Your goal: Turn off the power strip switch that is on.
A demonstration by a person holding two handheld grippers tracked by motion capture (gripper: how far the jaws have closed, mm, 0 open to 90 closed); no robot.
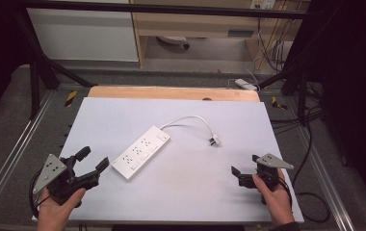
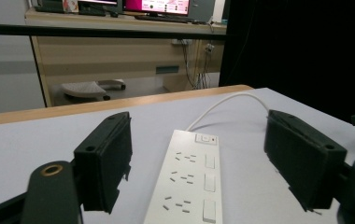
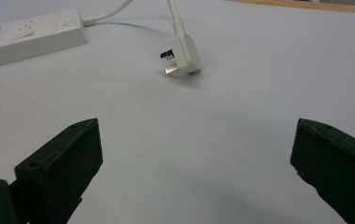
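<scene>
left claw (image 1: 90, 160): jaws apart, gripping nothing | power strip (image 1: 141, 151): flat on the surface (image 1: 190, 192), just ahead of my left claw, not touching | right claw (image 1: 245, 169): wide apart, empty | plug (image 3: 183, 55): ahead of my right claw, apart

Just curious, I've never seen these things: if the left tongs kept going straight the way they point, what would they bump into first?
Probably the white power strip: it lies straight ahead of the open left tongs, untouched.
</scene>
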